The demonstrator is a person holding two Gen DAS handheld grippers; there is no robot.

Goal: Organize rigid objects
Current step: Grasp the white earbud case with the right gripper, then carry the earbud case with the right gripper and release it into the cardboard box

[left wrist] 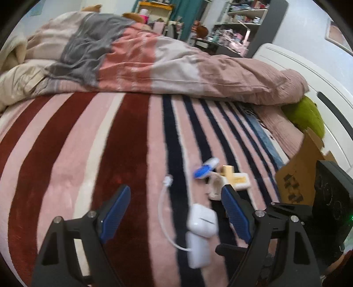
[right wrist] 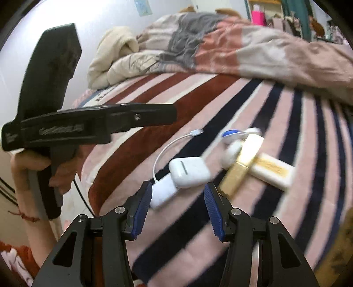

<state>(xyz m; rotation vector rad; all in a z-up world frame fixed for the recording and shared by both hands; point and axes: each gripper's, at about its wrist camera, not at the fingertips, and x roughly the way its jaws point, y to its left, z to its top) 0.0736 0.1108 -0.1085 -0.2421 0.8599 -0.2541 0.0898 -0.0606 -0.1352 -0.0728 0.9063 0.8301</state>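
Small objects lie on a striped blanket (left wrist: pixel 123 141): a white earbud case (left wrist: pixel 202 219) (right wrist: pixel 189 171) resting on a white adapter (left wrist: pixel 197 250) (right wrist: pixel 162 194) with a short cable (left wrist: pixel 164 212) (right wrist: pixel 169 145), a blue-and-white item (left wrist: pixel 205 168) (right wrist: pixel 237 133), a gold tube (right wrist: pixel 241 165) (left wrist: pixel 228 172) and a cream flat box (right wrist: pixel 272 171) (left wrist: pixel 241 180). My left gripper (left wrist: pixel 176 212) is open, with the case between its fingers. My right gripper (right wrist: pixel 178 209) is open, just short of the case and adapter. The left tool (right wrist: pixel 66 125) shows in the right wrist view.
A crumpled pink and grey duvet (left wrist: pixel 154 61) lies across the far side of the bed. A cardboard box (left wrist: pixel 302 176) stands at the right edge, beside a green cushion (left wrist: pixel 306 117) and a white bed frame (left wrist: pixel 308 70). Cluttered shelves (left wrist: pixel 240 19) stand behind.
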